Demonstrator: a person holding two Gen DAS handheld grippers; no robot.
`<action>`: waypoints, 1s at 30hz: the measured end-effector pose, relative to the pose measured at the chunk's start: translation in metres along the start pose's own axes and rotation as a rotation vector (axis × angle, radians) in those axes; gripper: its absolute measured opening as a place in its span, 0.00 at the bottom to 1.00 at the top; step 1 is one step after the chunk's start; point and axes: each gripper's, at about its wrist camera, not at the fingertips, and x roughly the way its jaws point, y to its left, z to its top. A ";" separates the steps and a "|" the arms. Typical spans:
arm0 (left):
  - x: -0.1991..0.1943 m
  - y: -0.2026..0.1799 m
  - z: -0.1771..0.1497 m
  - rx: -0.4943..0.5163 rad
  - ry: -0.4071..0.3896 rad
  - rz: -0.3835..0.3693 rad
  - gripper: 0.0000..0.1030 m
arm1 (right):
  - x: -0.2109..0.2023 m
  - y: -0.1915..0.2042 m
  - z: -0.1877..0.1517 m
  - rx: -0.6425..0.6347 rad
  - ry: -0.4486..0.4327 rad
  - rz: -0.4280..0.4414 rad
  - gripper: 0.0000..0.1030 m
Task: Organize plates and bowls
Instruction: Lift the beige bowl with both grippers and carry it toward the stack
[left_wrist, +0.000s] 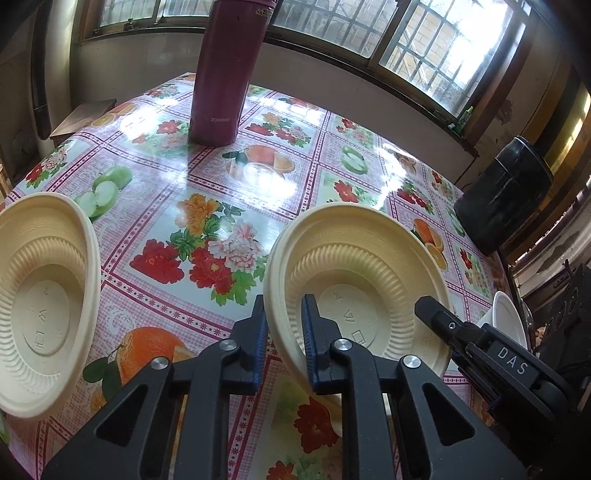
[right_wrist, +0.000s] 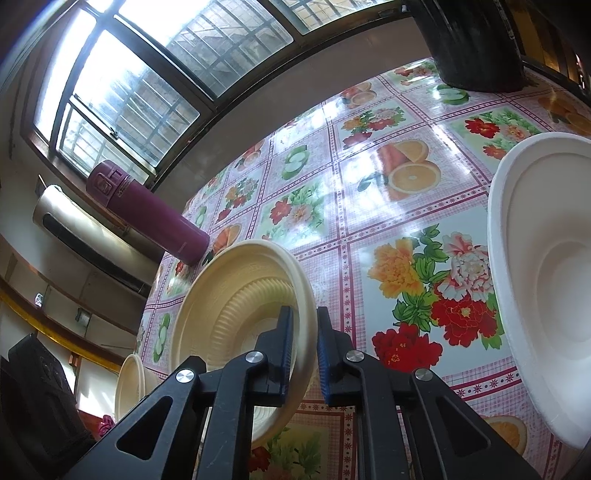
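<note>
Both grippers are on one dish here. The left gripper (left_wrist: 282, 332) has its jaws drawn in narrow on the near-left rim of a cream ribbed bowl (left_wrist: 354, 273), one blue pad (left_wrist: 308, 332) inside the rim and the other outside. The right gripper (right_wrist: 304, 350) pinches the opposite side of that same bowl (right_wrist: 236, 295), its jaws just as narrow across the rim. In the left wrist view the right gripper's black finger shows at the bowl's right side.

The bowl sits on the flowered tablecloth (left_wrist: 207, 206) toward the near edge of the table, roughly mid-way along it. A second cream bowl (left_wrist: 40, 295) lies well apart toward the left edge, and a white plate (right_wrist: 546, 277) sits toward the right edge. A maroon flask (left_wrist: 221, 74) stands toward the far edge and a black container (left_wrist: 506, 192) at the far right corner.

Now, to do this well, I'd say: the rim is thin and light, so two pinches on opposite sides call for both hands rising together and level; if one leads, the bowl twists or the rim buckles. Keep the squeeze gentle, since soft moulded ware dents. The likely goal is nesting it with the other cream bowl, so carry it low across the cloth, centre it over that bowl, lower it straight, and only then let go with both sides at once. The glossy cloth looks slippery, so dragging risks a skid.
</note>
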 end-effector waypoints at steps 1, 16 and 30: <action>0.000 0.002 0.001 -0.010 0.007 -0.010 0.14 | 0.000 0.000 0.000 0.002 0.001 0.000 0.11; 0.000 -0.003 0.000 -0.014 0.071 -0.039 0.14 | -0.015 -0.004 -0.009 0.019 0.048 -0.053 0.11; 0.005 -0.040 -0.019 0.122 0.161 -0.060 0.14 | -0.064 -0.042 -0.031 0.089 0.075 -0.079 0.11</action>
